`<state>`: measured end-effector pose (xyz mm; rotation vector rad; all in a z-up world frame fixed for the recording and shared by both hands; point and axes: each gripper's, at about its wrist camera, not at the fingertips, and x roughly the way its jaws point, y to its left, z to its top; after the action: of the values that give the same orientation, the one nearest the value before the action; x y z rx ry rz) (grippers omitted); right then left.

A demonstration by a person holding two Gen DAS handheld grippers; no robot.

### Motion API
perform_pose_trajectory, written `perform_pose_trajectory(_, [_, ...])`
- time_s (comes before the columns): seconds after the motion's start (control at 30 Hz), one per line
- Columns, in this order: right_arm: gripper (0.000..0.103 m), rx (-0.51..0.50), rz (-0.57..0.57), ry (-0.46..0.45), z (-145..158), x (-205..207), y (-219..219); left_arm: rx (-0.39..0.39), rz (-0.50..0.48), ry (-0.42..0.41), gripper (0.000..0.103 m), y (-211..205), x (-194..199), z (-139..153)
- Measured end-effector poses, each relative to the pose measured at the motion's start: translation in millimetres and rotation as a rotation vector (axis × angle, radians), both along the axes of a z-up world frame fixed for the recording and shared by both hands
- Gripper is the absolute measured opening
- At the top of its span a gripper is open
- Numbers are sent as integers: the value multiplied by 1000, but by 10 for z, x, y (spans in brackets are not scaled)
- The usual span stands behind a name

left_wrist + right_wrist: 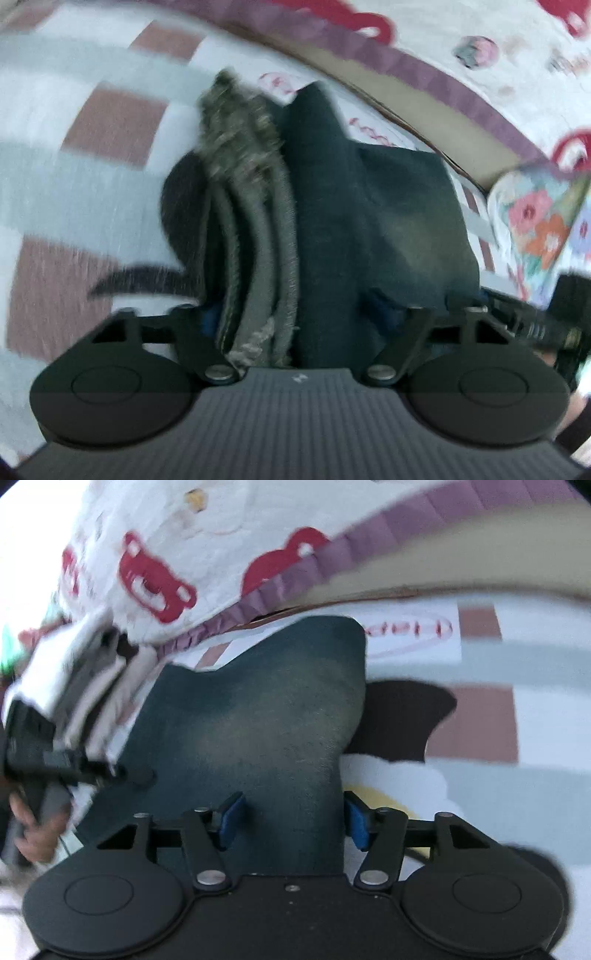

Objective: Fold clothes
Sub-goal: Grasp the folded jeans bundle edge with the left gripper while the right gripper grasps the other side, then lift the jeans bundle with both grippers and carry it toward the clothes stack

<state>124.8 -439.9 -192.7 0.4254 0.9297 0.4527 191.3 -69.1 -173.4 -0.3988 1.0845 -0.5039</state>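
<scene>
Both grippers hold the dark jeans (258,709) off the checked bedspread (110,122): the left gripper (295,325) is clamped over the bunched frayed hems (251,221), the right gripper (291,819) has its blue pads (356,823) pressed on a denim fold. Judging by the lift, the fold goes best with both ends level, lowered together onto the bedspread beside the frilled quilt (184,554).
</scene>
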Motion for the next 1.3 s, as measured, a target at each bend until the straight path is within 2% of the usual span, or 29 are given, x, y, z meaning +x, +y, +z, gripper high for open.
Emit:
perform_pose_trajectory(0.07, [67, 108, -22, 63, -132, 143, -81, 10, -25, -42, 39, -55, -26, 41])
perform_pose_trajectory(0.13, [53, 198, -38, 90, -204, 278, -111, 54, -34, -101, 34, -115, -73, 113])
perform_pose_trajectory(0.2, [34, 154, 2, 39, -57, 301, -4, 124, -55, -187, 30, -203, -168, 218])
perform_pose_trajectory(0.27, [29, 51, 77, -82, 218, 178, 161, 164, -69, -248, 28, -253, -262, 309])
perform_pose_trajectory(0.4, [28, 28, 78, -164, 430, -36, 215, 121, -66, -254, 28, -228, -314, 415])
perform_pose_trajectory(0.5, [28, 2, 49, -97, 261, -28, 172, 153, -83, -217, 29, -366, -242, 350])
perform_pose_trajectory(0.53, [28, 6, 36, -81, 204, -17, 159, 159, -83, -207, 33, -395, -223, 335])
perform_pose_trajectory(0.67, [31, 91, -8, -31, 106, -4, 18, 119, -61, -138, 42, -358, -120, 249])
perform_pose_trajectory(0.77, [43, 89, -9, -11, 64, -23, -10, 87, -50, -111, 45, -323, -72, 187])
perform_pose_trajectory(0.8, [52, 96, -14, 10, 34, 2, -21, 80, -46, -105, 47, -318, -55, 165])
perform_pose_trajectory(0.87, [65, 133, -43, 71, -60, 89, -40, 91, -36, -97, 63, -350, -17, 105])
perform_pose_trajectory(0.9, [66, 152, -57, 102, -107, 133, -49, 99, -38, -101, 62, -367, -9, 84])
perform_pose_trajectory(0.93, [63, 156, -62, 112, -116, 163, -35, 103, -48, -117, 58, -379, -9, 86])
perform_pose_trajectory(0.97, [55, 140, -52, 91, -68, 172, 12, 109, -59, -137, 46, -395, -22, 96])
perform_pose_trajectory(1.0, [42, 123, -42, 71, -20, 181, 60, 127, -69, -171, 40, -422, -68, 139])
perform_pose_trajectory(1.07, [28, 106, -19, 9, 126, 125, 124, 185, -84, -254, 29, -482, -170, 269])
perform_pose_trajectory(1.13, [25, 134, -14, -39, 317, 21, 144, 213, -74, -289, 29, -494, -259, 375])
perform_pose_trajectory(1.3, [25, 112, 46, -155, 841, -161, 396, 312, -52, -403, 29, -539, -477, 675])
